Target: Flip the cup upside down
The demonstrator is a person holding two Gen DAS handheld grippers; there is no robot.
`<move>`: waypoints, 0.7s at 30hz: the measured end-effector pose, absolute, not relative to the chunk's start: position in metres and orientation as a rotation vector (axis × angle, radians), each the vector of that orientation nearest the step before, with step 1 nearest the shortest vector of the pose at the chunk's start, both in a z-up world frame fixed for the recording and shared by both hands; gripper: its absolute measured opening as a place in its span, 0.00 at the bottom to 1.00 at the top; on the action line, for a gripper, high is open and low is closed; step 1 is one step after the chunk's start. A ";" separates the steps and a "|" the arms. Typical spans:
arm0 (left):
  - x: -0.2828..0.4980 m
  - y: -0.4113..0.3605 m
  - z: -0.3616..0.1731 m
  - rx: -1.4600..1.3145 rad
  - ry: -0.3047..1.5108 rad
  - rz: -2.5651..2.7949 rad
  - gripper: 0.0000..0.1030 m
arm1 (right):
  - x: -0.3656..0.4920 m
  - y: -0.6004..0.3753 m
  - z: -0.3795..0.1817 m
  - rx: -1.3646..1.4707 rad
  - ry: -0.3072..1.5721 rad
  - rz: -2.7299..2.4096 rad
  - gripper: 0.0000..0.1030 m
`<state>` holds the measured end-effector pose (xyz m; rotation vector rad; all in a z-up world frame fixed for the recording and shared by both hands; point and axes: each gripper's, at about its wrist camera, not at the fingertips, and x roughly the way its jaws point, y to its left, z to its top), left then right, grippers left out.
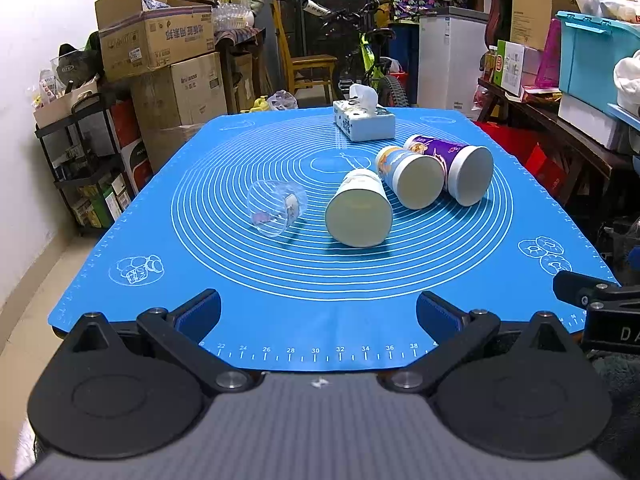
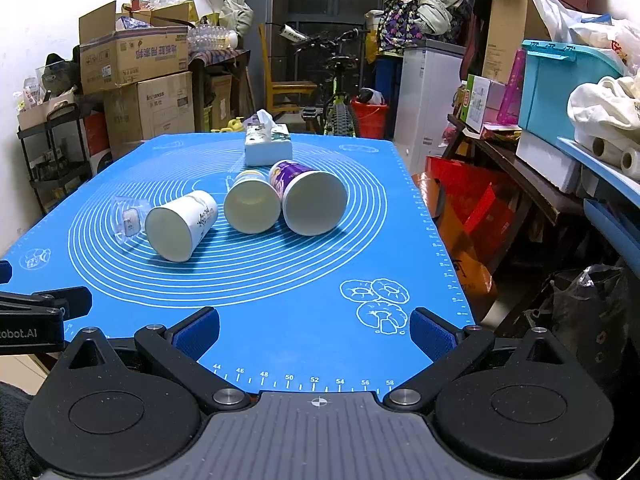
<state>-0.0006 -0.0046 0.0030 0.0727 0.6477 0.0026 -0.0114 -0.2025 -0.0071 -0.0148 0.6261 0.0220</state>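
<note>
Cups lie on their sides mid-mat: clear cup point(image 1: 277, 209), white cup point(image 1: 359, 213), blue-printed cup point(image 1: 410, 176), purple cup point(image 1: 456, 168). Nearest, left gripper point(image 1: 319, 311) and right gripper point(image 2: 314, 330) gape wide, empty, over the blue mat point(image 1: 280, 312). Beyond sits a tissue box point(image 1: 364, 118), then stacked cardboard boxes point(image 1: 160, 44) and a bicycle point(image 1: 368, 60).

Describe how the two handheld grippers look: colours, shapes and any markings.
Both the left gripper and the right gripper look alike: matte black linkage arms with silver pivot bolts, round black discs, a ribbed grey body, and dark blue padded jaws. White lettering marks each gripper's black side.
</note>
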 end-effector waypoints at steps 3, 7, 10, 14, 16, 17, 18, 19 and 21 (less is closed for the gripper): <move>0.000 -0.005 0.003 0.075 0.649 0.001 0.99 | -0.011 -0.203 -0.008 -0.016 0.625 0.019 0.98; 0.000 -0.006 0.002 0.076 0.648 0.002 0.99 | -0.013 -0.202 -0.004 -0.021 0.626 0.016 0.98; -0.001 -0.006 0.003 0.077 0.648 0.007 0.99 | -0.013 -0.202 -0.004 -0.022 0.626 0.016 0.98; -0.001 -0.006 0.002 0.077 0.648 0.007 0.99 | -0.013 -0.202 -0.004 -0.026 0.628 0.018 0.98; -0.001 -0.006 0.002 0.077 0.649 0.007 0.99 | -0.013 -0.201 -0.003 -0.027 0.627 0.016 0.98; -0.001 -0.007 0.002 0.078 0.648 0.007 0.99 | -0.014 -0.201 -0.003 -0.027 0.627 0.016 0.98; -0.001 -0.006 0.003 0.079 0.647 0.007 0.99 | -0.013 -0.200 -0.003 -0.028 0.627 0.015 0.98; -0.001 -0.006 0.002 0.079 0.646 0.007 0.99 | -0.013 -0.200 -0.003 -0.028 0.627 0.016 0.98; -0.001 -0.006 0.002 0.081 0.644 0.008 0.99 | -0.014 -0.200 -0.002 -0.030 0.627 0.015 0.98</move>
